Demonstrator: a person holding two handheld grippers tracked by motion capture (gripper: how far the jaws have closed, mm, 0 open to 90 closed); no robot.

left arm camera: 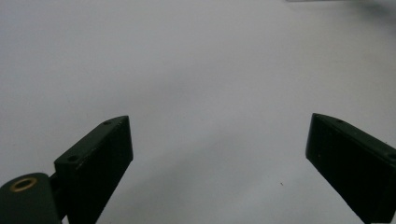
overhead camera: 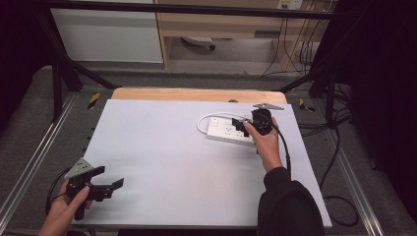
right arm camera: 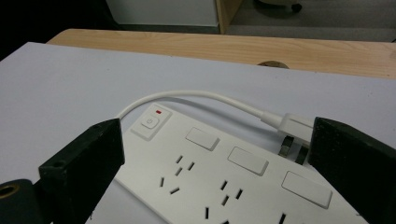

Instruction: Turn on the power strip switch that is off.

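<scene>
White plastic marked the thing being worked on: a power strip (overhead camera: 230,130) lay on the far right part of the tabletop (overhead camera: 162,157), with its white cable (right arm camera: 187,95) curling off its left end and round behind it to a white plug (right arm camera: 294,128) resting just beside its far edge. In the right gripper view the strip's switch (right arm camera: 150,122) was seen at the left end, with a small red mark above it, and 3 blank rectangular covers lay in a row along the strip's length.

The right tongs (overhead camera: 244,126) were held over the strip by the right hand (overhead camera: 267,144), and their jaws were spread wide, with the strip lying between and below them. Nothing was pinched. Whether a jaw touched the plastic could not be told.

The left tongs (overhead camera: 109,187) were held by the left hand (overhead camera: 64,206) at the near left edge of the tabletop, well apart from the strip, with their jaws also spread and closed on nothing.

It was judged that the work stood at its start: the approach to the strip had been made, but no grasp was taken, and the plug lay loose rather than seated in any socket. All handling of strip, plug or switch was left to be done.
</scene>
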